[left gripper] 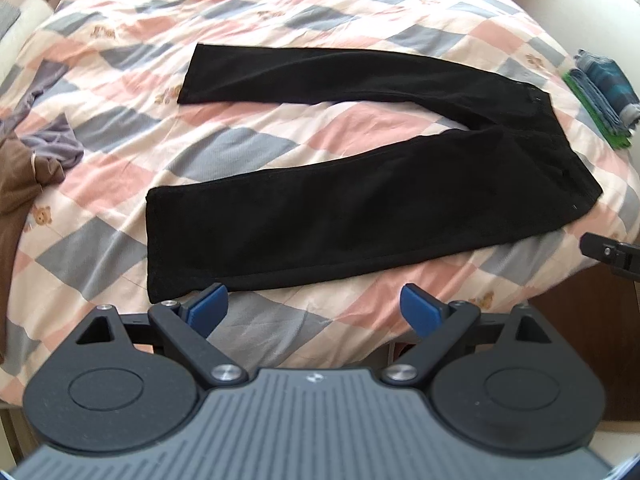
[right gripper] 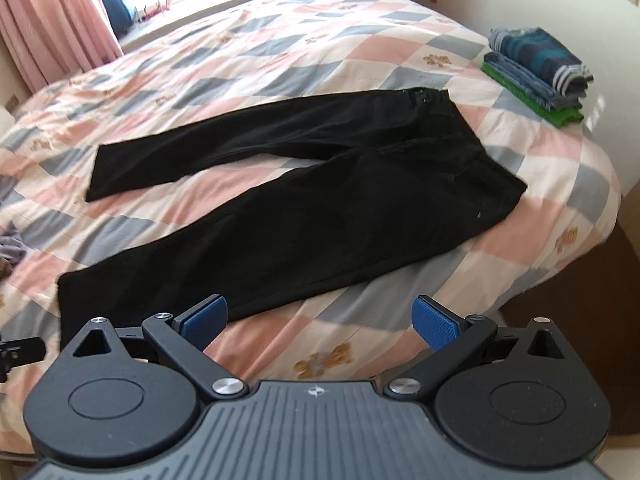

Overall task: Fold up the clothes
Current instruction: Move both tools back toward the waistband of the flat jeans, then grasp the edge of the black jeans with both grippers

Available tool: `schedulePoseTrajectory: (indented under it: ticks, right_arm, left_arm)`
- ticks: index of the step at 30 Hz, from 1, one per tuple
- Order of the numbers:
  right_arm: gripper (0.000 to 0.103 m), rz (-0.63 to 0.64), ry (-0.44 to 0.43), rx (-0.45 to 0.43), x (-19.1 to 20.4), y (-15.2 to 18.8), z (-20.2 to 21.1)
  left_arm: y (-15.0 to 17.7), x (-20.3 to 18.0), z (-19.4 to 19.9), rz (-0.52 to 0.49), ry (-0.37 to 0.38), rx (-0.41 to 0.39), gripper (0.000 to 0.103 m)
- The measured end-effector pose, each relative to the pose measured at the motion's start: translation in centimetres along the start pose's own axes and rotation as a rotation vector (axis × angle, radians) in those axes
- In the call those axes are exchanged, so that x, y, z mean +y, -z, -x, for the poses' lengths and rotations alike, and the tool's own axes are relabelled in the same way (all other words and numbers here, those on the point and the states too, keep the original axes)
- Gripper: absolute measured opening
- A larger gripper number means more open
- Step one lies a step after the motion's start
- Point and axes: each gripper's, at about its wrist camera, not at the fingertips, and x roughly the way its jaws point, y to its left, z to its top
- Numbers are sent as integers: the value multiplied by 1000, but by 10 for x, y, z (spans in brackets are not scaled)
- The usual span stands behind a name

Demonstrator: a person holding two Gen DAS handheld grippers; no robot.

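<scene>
Black trousers point(left gripper: 360, 184) lie spread flat on the checked quilt, legs splayed to the left and waistband at the right. The right wrist view shows the same black trousers point(right gripper: 288, 184), waistband toward the upper right. My left gripper point(left gripper: 314, 310) hovers open just short of the near leg's hem, blue pads apart with nothing between them. My right gripper point(right gripper: 320, 320) is also open, above the quilt close to the near leg's lower edge, holding nothing. The right gripper's tip point(left gripper: 612, 254) shows at the far right edge of the left wrist view.
A stack of folded clothes point(right gripper: 536, 72) sits at the bed's right corner, also seen as a folded stack point(left gripper: 600, 96). Loose brown and lilac garments point(left gripper: 36, 160) lie crumpled at the left. The quilt point(left gripper: 280, 12) drops off at the near and right edges. Pink curtains point(right gripper: 52, 20) hang behind.
</scene>
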Motion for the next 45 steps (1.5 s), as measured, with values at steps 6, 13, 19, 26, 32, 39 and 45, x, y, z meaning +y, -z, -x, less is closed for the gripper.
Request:
schedulePoseTrajectory:
  ticks: [6,13,19,26,32,39,45]
  right_arm:
    - [101,82,5,43,-16,-43,-36]
    - [101,181,-21,122,-43,-117,-89]
    - [101,273,-54,207,-64,-160,-145]
    - [86,188,-179,256,-117,-188,-200]
    - [85,45,-318,264,-163,-197,-239]
    - [85,213,-346,185,-174,-226,-271]
    - [76,354,-456,63,-180,-295,-306]
  left_arm:
    - [-37,-17,-36,78,-17,49,92]
    - [-84,-46,-71,180,-40,56,94]
    - [-108,-59,-100,252,-30,61,95]
    - [-130,-70,-141,217,-1,59,95]
    - [-163,-84,-187,28,28,24,95]
    - [-245,-67,-245,-149,90,-1,86]
    - [-325,-49,-294,-443,96,-53,69]
